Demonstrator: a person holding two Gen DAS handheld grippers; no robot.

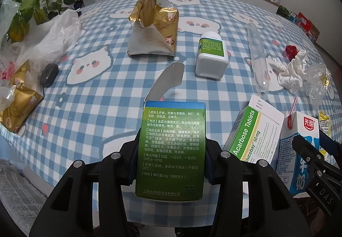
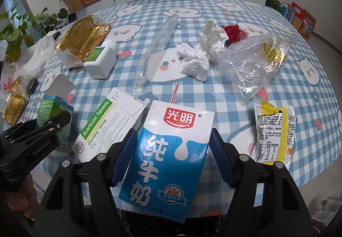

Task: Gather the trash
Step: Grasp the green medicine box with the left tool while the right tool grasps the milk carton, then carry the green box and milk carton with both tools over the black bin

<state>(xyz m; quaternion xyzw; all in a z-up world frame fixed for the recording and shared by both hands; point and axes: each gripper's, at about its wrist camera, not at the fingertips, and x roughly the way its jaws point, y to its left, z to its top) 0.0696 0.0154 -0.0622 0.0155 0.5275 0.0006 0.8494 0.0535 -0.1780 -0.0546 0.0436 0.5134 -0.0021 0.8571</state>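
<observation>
Holding two cartons, one per hand-held gripper: green box [image 1: 171,151], milk carton [image 2: 168,160].

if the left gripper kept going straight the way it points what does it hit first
Probably the white pill bottle or bare tablecloth beside it; the left gripper already clamps the green medicine box. Depth is unclear.

The left gripper [image 1: 171,151] is clamping a green medicine box [image 1: 171,151] between its fingers. The right gripper [image 2: 172,151] is gripping a blue-and-white milk carton [image 2: 168,162], its blue pads [image 2: 125,155] pressing both sides.
</observation>
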